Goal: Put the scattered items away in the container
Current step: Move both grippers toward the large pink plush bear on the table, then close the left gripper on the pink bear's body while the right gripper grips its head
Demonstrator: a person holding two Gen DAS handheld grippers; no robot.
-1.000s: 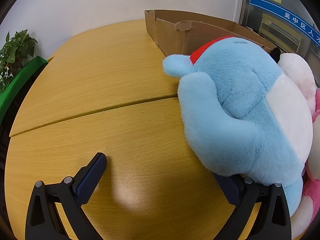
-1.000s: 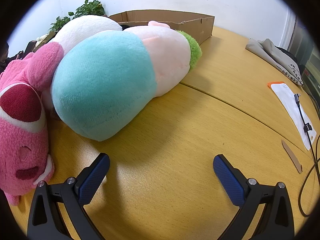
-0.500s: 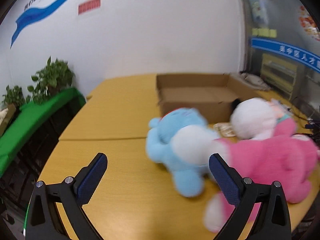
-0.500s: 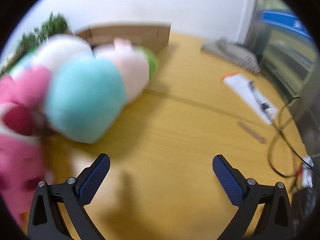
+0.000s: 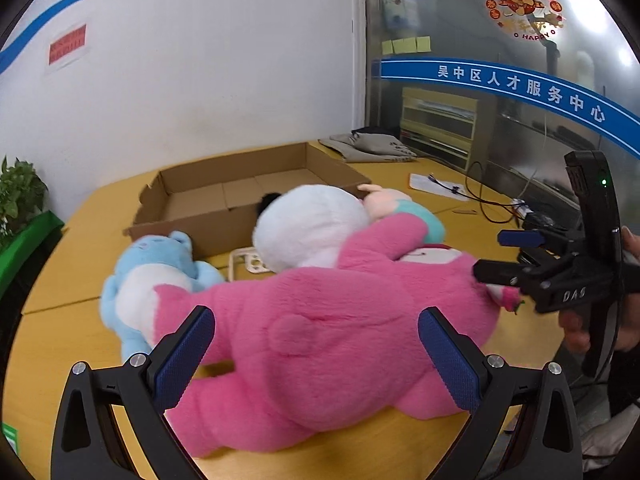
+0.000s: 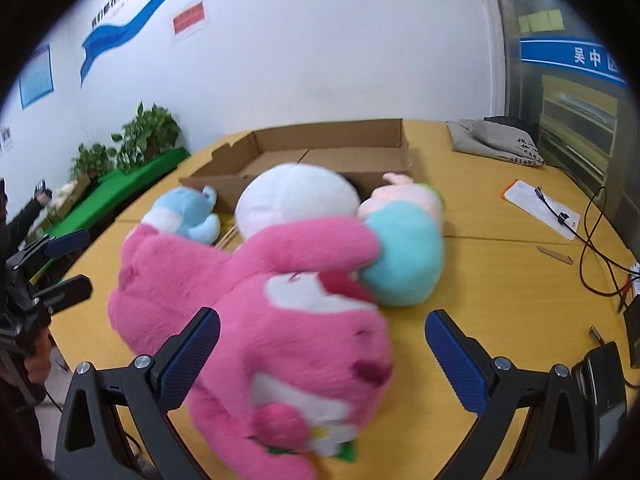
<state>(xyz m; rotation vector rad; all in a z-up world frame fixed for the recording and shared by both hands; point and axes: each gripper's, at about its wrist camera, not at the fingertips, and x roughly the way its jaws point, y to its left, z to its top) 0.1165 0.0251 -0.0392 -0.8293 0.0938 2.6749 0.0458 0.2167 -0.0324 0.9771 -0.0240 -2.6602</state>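
White office wall and a curved yellow wooden table [image 5: 76, 240] frame the scene. Our left gripper [image 5: 316, 354] and right gripper [image 6: 322, 360] both hang with fingers spread wide, gripping nothing, above the large pink plush bear [image 5: 340, 332] at the table's near edge. Its long axis runs along that edge, head toward our right. We judge a two-sided clamp at the torso best, then a lift to the shallow brown cardboard box [image 5: 240, 192] at the far edge.
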